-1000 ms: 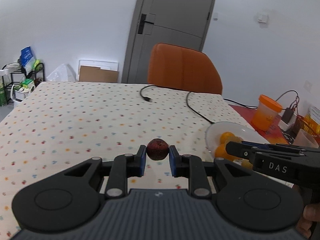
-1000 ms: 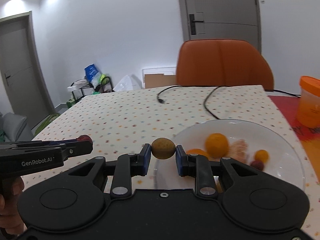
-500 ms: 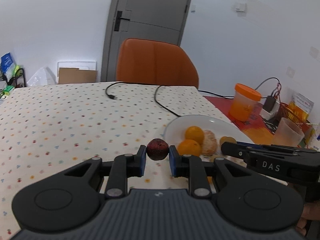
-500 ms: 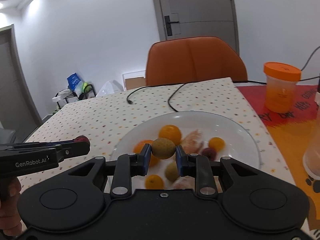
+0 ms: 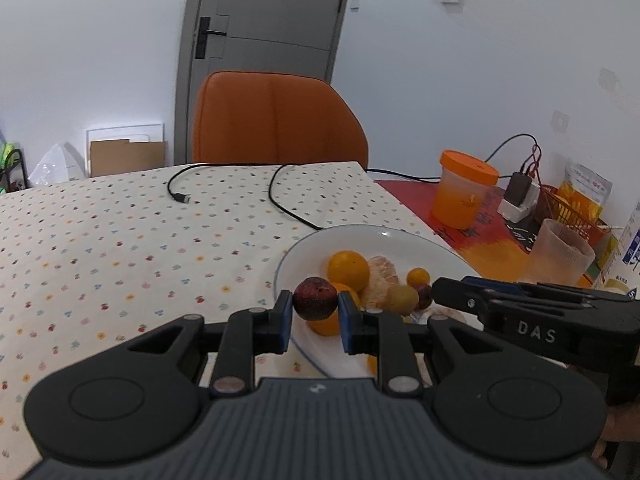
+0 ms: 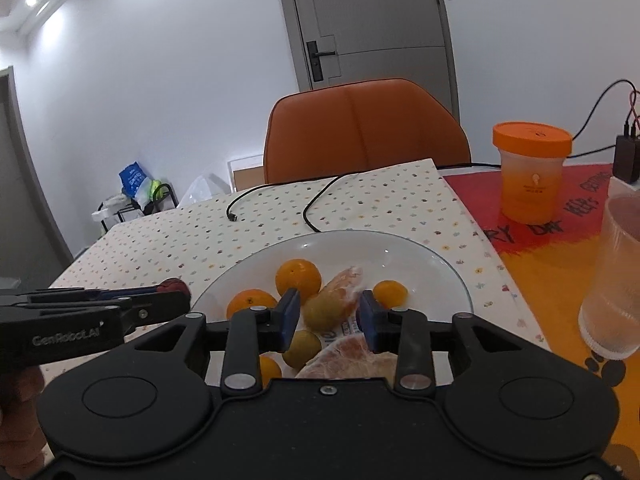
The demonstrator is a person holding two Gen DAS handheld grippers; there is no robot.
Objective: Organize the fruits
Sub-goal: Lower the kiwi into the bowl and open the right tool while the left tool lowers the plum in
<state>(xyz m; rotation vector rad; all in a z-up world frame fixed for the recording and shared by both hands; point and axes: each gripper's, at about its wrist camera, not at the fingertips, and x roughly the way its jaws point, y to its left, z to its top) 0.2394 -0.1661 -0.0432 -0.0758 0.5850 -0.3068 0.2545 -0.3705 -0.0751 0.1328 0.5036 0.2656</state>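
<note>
My left gripper (image 5: 314, 318) is shut on a dark red plum (image 5: 315, 298), held at the near left rim of the white plate (image 5: 384, 236). My right gripper (image 6: 329, 318) is open above the plate (image 6: 440, 268). A green-brown round fruit (image 6: 325, 312) lies loose between its fingers among the other fruit. The plate holds oranges (image 6: 298, 278), small kumquats (image 6: 390, 293), peeled citrus segments (image 6: 348, 280) and another green fruit (image 6: 302, 347). The right gripper also shows in the left wrist view (image 5: 460, 294). The left gripper shows in the right wrist view (image 6: 176, 292).
An orange-lidded jar (image 6: 530, 174), a ribbed clear cup (image 6: 614, 276) and a charger (image 5: 518, 196) stand on the red mat to the right. A black cable (image 5: 280, 200) lies on the dotted tablecloth. An orange chair (image 5: 276, 120) stands behind the table.
The right gripper opened and let the green-brown fruit go onto the plate. The left gripper moved right with the plum, up to the plate's rim.
</note>
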